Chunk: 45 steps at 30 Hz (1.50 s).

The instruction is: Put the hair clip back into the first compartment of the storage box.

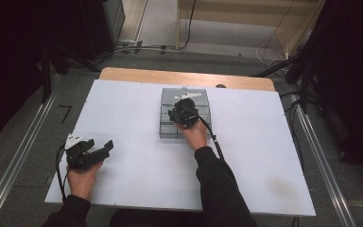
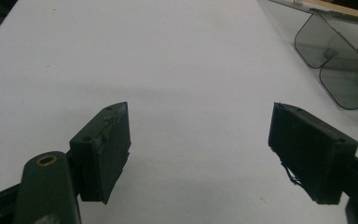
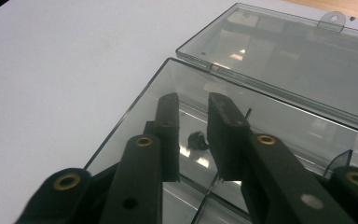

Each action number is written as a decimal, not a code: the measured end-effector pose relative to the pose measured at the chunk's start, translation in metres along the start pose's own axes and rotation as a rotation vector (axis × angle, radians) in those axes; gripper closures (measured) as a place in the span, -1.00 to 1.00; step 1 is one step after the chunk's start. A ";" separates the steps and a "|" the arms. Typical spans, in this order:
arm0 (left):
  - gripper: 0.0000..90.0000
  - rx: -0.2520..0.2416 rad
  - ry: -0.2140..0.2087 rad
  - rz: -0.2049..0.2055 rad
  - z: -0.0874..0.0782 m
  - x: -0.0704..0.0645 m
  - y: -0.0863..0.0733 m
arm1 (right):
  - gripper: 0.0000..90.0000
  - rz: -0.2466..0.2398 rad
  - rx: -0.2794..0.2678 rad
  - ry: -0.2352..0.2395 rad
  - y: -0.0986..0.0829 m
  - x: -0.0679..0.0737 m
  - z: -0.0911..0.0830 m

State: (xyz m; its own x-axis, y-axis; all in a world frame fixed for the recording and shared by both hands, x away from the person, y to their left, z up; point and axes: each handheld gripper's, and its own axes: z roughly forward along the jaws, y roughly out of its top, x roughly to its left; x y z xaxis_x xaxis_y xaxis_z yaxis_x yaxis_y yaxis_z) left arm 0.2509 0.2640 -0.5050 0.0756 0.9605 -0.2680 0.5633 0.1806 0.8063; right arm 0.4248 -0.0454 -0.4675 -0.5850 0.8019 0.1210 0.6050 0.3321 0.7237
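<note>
A clear grey compartment box [image 1: 166, 128] lies in the middle of the white table, its lid [image 1: 170, 94] folded open to the far side. My right gripper [image 1: 182, 113] reaches down into the box. In the right gripper view the right gripper [image 3: 193, 100] has its jaws a narrow gap apart over a compartment of the box [image 3: 130, 116]. A small black piece [image 3: 196, 140] lies on the compartment floor in that gap. My left gripper [image 1: 105, 146] rests at the table's left with its jaws wide apart and nothing between them [image 2: 198, 140].
The white table top [image 1: 123, 113] has a wooden strip [image 1: 184, 76] along its far edge. The box lid [image 3: 284, 56] carries a small hanging tab [image 3: 332, 19]. Rounded corners of the box [image 2: 345, 79] show at the far right of the left gripper view.
</note>
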 end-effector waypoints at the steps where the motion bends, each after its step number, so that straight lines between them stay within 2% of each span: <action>1: -0.51 0.000 0.000 0.000 0.000 0.000 0.000 | 0.54 0.001 -0.001 0.001 0.000 -0.001 0.000; 5: -0.51 0.000 0.000 -0.001 0.001 0.000 0.000 | 0.50 -0.003 -0.002 0.007 0.000 -0.001 -0.003; 12: -0.51 0.004 0.003 0.006 0.002 -0.001 -0.001 | 0.32 -0.015 -0.004 0.036 -0.009 0.003 -0.010; 16: -0.51 0.003 0.005 0.009 0.002 -0.003 -0.001 | 0.18 -0.014 -0.002 0.062 -0.014 0.001 -0.017; 21: -0.51 0.010 0.007 0.013 0.003 -0.003 -0.001 | 0.12 -0.010 -0.023 0.087 -0.022 -0.004 -0.028; 23: -0.51 0.008 0.006 0.014 0.003 -0.003 -0.001 | 0.05 -0.011 -0.025 0.090 -0.024 -0.006 -0.032; 33: -0.51 0.012 0.008 0.016 0.004 -0.005 -0.002 | -0.04 -0.009 -0.041 0.101 -0.035 -0.016 -0.050; 45: -0.51 0.012 0.006 0.015 0.004 -0.004 -0.002 | -0.19 -0.005 -0.048 0.110 -0.040 -0.021 -0.064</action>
State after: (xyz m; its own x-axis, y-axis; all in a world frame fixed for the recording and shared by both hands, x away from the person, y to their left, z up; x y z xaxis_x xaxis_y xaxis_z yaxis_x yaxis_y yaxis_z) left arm 0.2532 0.2588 -0.5074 0.0794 0.9641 -0.2533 0.5719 0.1640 0.8038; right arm 0.3781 -0.1072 -0.4558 -0.6455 0.7400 0.1889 0.5767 0.3100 0.7559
